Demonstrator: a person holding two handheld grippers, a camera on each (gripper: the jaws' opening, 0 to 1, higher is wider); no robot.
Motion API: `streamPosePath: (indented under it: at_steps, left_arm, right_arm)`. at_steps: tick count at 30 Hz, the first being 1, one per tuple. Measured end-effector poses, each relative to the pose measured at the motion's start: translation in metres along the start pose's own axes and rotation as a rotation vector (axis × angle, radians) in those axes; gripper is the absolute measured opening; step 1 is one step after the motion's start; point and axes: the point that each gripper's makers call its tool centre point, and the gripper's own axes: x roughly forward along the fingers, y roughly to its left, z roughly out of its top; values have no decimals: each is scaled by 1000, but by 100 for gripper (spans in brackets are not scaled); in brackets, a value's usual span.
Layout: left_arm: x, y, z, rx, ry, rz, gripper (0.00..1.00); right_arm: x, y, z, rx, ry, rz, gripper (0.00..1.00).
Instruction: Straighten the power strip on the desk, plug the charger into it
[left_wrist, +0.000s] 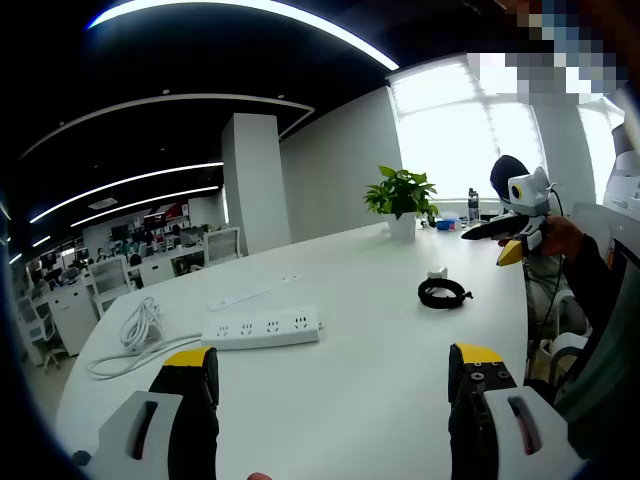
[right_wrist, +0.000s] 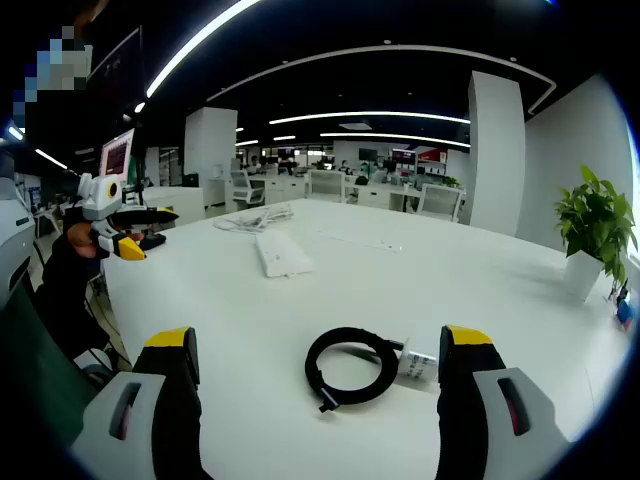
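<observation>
A white power strip lies at a slant on the white desk, its white cord bundled at its left end. Further right lies the charger: a small white plug with a coiled black cable. My left gripper hangs open above the desk, nearer than the strip. In the right gripper view, my right gripper is open with the black coil and white plug lying between its jaws; the strip lies beyond. Each gripper appears in the other's view, the right and the left.
A thin white bar lies on the desk behind the strip. A potted plant stands at the desk's far edge by the window, with small items beside it. Office desks and chairs fill the room behind. A person's sleeve is at the right.
</observation>
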Motion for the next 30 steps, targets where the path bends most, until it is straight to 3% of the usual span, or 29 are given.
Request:
streamPosePath:
  at_steps: [2,6,30]
  left_arm:
    - [0,-2,-3,-24,21,-18,96]
    - [-2,-3,-4,-43,14,-27,97]
    - [5,-1,-11,-5,64,-47,99]
  right_arm:
    - [4,5,2,-44,-4,26,100]
    - [9,9,3,-40,-2,46,100]
    - [15,8,6,-48,-17,59,99]
